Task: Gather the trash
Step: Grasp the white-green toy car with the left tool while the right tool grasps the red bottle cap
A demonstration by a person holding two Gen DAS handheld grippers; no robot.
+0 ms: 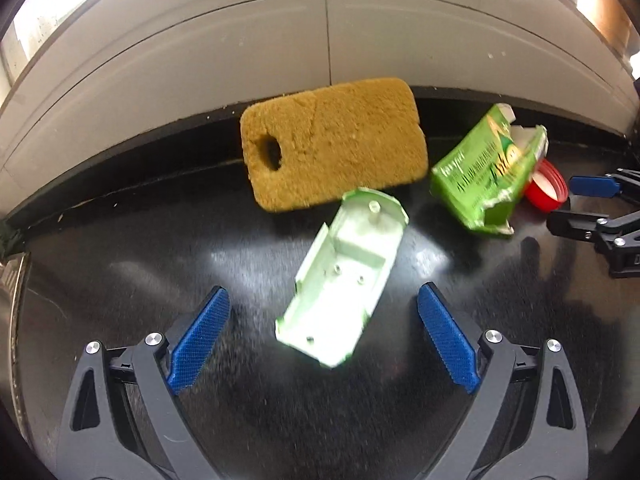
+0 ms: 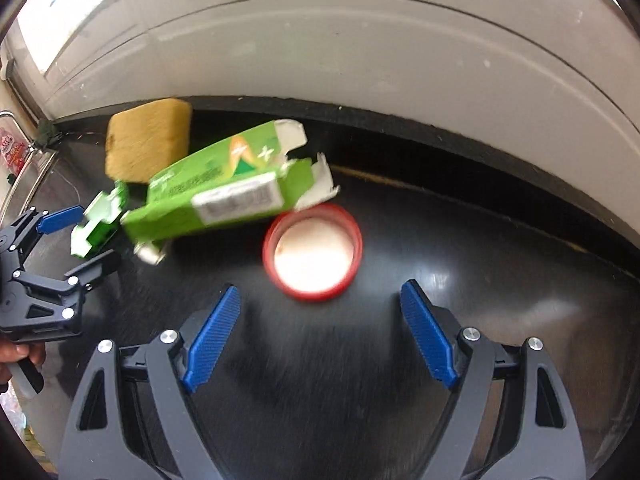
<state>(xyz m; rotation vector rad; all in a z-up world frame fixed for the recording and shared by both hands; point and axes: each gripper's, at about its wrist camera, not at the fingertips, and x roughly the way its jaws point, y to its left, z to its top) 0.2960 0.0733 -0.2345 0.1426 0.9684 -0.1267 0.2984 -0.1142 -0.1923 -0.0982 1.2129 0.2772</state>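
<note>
On the black countertop [image 1: 248,400] lie a pale green plastic tray piece [image 1: 344,276], a torn green carton [image 1: 486,176], a red lid [image 1: 546,186] and a yellow sponge [image 1: 332,148]. My left gripper [image 1: 324,320] is open, its blue pads on either side of the near end of the plastic piece, not touching. My right gripper [image 2: 320,312] is open just short of the red lid [image 2: 313,252], with the carton [image 2: 224,200] to the lid's left. Each gripper also shows in the other's view, the right [image 1: 592,208] and the left [image 2: 76,236].
A grey-white wall [image 1: 320,32] runs along the back edge of the counter, close behind the sponge [image 2: 148,146]. A metal sink edge [image 2: 28,176] sits at the far left. The plastic piece also shows beside the carton [image 2: 96,224].
</note>
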